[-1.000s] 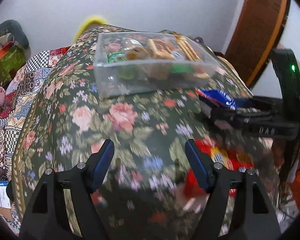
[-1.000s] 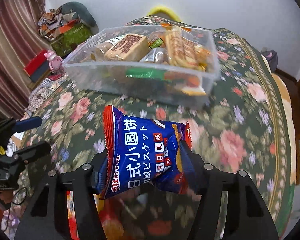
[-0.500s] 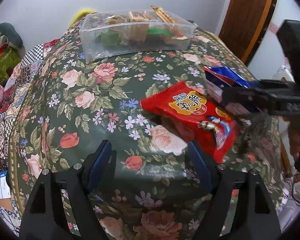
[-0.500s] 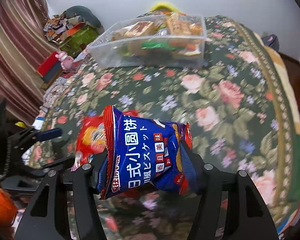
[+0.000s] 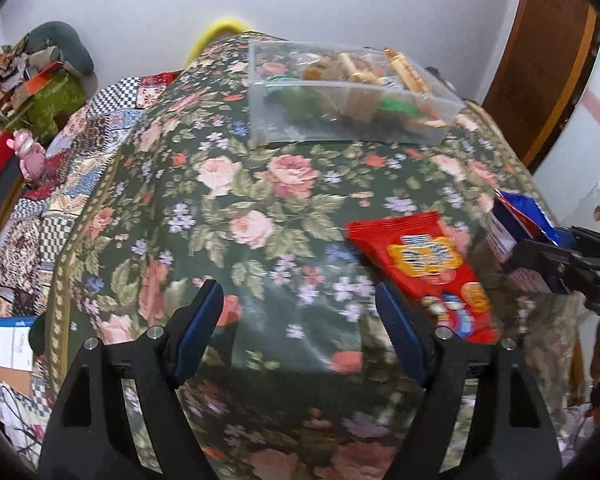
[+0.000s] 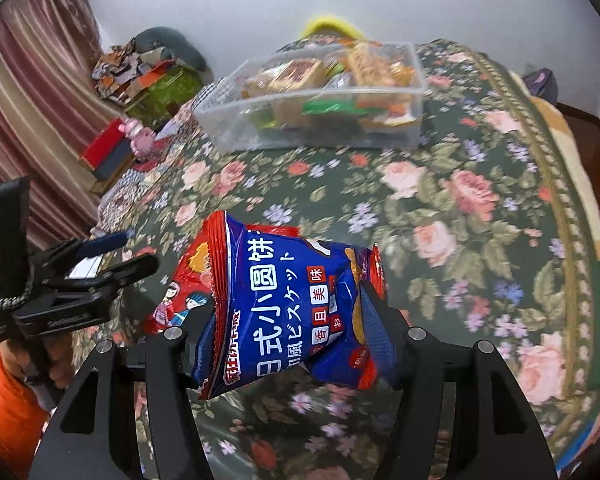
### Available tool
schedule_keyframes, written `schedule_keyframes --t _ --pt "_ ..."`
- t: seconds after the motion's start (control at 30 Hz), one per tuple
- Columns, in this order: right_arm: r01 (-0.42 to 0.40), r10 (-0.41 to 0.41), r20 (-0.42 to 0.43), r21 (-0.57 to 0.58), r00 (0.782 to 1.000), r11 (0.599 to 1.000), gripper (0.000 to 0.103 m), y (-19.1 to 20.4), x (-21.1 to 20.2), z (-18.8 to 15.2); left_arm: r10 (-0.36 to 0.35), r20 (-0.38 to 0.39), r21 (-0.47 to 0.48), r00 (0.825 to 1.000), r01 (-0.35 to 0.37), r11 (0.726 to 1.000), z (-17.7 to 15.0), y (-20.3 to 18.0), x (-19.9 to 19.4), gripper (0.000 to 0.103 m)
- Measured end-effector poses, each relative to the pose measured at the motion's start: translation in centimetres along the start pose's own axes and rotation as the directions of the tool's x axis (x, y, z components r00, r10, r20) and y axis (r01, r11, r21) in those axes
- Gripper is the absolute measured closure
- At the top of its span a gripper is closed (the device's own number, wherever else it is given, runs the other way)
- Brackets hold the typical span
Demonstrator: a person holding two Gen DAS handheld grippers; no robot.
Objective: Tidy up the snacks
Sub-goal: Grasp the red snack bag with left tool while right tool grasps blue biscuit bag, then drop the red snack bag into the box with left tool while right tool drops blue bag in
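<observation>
Jaws: left gripper [image 5: 300, 320] wide, empty; right gripper [image 6: 286, 312] pinches one blue packet [image 6: 288, 308]; one red packet [image 5: 424, 268] lies loose.

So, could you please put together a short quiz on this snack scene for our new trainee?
1. True or false: the right hand-held gripper is shut on the blue snack packet.
2. Where does the red snack packet lie? A) in the clear plastic box B) on the floral tablecloth C) between the fingers of the left hand-held gripper
3. Fill in: nothing sits between the left hand-held gripper's fingers; it is ____.

Key: 1 true; 2 B; 3 open.
</observation>
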State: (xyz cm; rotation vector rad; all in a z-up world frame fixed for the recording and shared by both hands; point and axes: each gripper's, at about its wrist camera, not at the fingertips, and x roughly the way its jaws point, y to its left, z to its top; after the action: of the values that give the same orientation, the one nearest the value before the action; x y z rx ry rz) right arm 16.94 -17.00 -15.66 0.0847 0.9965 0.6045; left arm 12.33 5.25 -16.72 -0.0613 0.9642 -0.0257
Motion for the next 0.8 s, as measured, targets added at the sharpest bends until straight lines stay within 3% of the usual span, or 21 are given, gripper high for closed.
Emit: schedule_keyframes --t 0.13,0.37,0.6,0.73,0.8 --pt "0.043 -0.043 0.042 0.009 0.998 0.999 0.045 -1.0 -1.9 0.2 -0.028 -0.002 0.003 1.0 0.028 1.0 0.2 -2.5 -0.3 0.013" --pt "0.061 -0.064 0.074 0.031 0.995 0.998 0.044 -2.4 -4.0 -0.2 -0.087 -0.056 0.005 0.995 0.088 0.996 0.4 -6.7 2.0 0.012" --pt "0.072 -0.074 0.069 0.033 0.995 0.997 0.044 -2.9 -4.0 -0.3 -0.011 -0.081 0.057 0.997 0.016 0.998 -0.1 -8.9 5.7 0.012" --pt "0.083 -0.084 0.067 0.026 0.994 0.996 0.044 -2.9 -3.7 -0.1 -0.006 -0.043 0.064 0.999 0.009 0.998 -0.3 -8.2 5.9 0.031" --pt "0.086 -0.087 0.067 0.023 0.994 0.996 0.044 -2.9 -3.4 0.2 -0.034 -0.04 0.054 0.999 0.036 0.998 -0.1 -7.5 5.6 0.034"
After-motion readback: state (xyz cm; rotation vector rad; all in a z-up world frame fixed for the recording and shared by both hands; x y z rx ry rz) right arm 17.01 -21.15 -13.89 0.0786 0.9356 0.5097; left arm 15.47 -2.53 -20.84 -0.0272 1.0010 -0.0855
